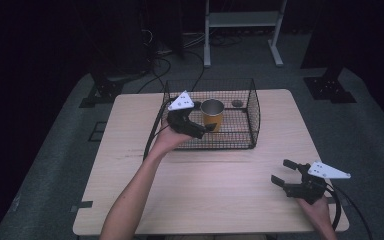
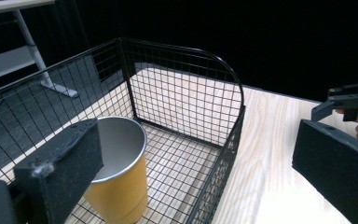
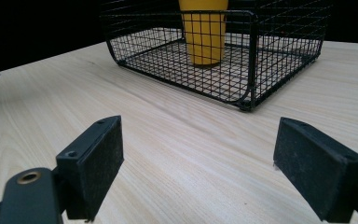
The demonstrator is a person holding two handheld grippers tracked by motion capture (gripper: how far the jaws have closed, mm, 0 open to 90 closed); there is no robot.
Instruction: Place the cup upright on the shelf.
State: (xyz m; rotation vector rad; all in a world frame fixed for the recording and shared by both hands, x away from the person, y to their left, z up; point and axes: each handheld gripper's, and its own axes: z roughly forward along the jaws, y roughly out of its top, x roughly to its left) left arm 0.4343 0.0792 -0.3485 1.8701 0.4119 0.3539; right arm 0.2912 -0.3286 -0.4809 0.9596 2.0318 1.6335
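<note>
A black wire basket (image 1: 254,117) stands at the middle back of the wooden table (image 1: 205,195). Upright inside it is a yellow cup (image 1: 212,116) with a metal lining. My left gripper (image 1: 205,130) hovers at the basket's front left, open, its jaws just beside the cup. In the left gripper view the cup (image 2: 121,186) sits partly behind the left jaw, and nothing is gripped by the left gripper (image 2: 200,158). My right gripper (image 1: 281,171) rests at the table's front right, open and empty. Through the right gripper (image 3: 200,158) I see the basket (image 3: 270,60) and cup (image 3: 205,37) farther off.
A small dark round object (image 1: 237,103) lies at the basket's back right. Behind the table stand a metal frame (image 1: 242,20), floor cables (image 1: 160,65) and black stand bases (image 1: 330,87). Bare tabletop stretches between the basket and the right gripper (image 2: 349,100).
</note>
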